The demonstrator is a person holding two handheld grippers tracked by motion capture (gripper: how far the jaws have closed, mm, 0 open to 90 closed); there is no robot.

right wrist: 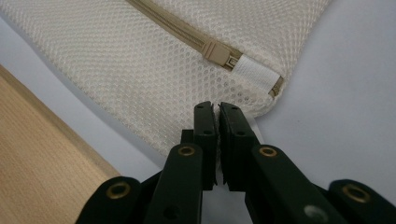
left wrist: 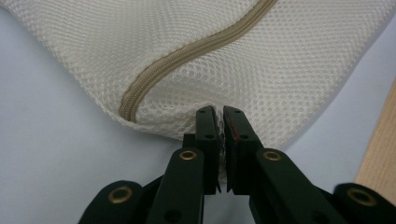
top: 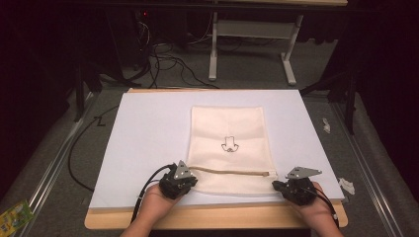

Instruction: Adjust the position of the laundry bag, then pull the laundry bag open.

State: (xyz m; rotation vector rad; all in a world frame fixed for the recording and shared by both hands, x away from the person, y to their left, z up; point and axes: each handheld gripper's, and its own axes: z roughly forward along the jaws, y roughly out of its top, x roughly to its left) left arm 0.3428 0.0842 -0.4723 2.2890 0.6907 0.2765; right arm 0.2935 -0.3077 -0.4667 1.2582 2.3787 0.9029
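Dark floor strewn with black cables (top: pixel 163 61) lies beyond the tabletop, and the white legs of another table (top: pixel 213 47) stand at the back. At the far left of the floor we see a small green and yellow packet (top: pixel 15 215). Our wooden tabletop (top: pixel 217 219) carries a large white sheet (top: pixel 143 133), and on it lies the cream mesh zip bag (top: pixel 227 148), flat, its long side running away from us, with a small black outline drawing (top: pixel 229 144) printed at its middle.

Our left claw (top: pixel 190 178) sits at the bag's near left corner. In the left gripper view the left claw (left wrist: pixel 220 114) is clenched on the mesh edge, a thin fold of fabric pinched between the two black jaws. The beige zipper (left wrist: pixel 187 60) starts just beside that corner and curves away across the bag.

Following the zipper rightward in the high view, it runs along the near end of the bag to the right edge. There our right claw (top: pixel 277 185) meets the near right corner. In the right gripper view the right claw (right wrist: pixel 217 112) is likewise clamped on the bag's edge, with the beige zipper slider (right wrist: pixel 219 53) and a white fabric tab (right wrist: pixel 254 74) just beyond the jaw tips. Small white scraps (top: pixel 347 185) lie on the grey floor to the right
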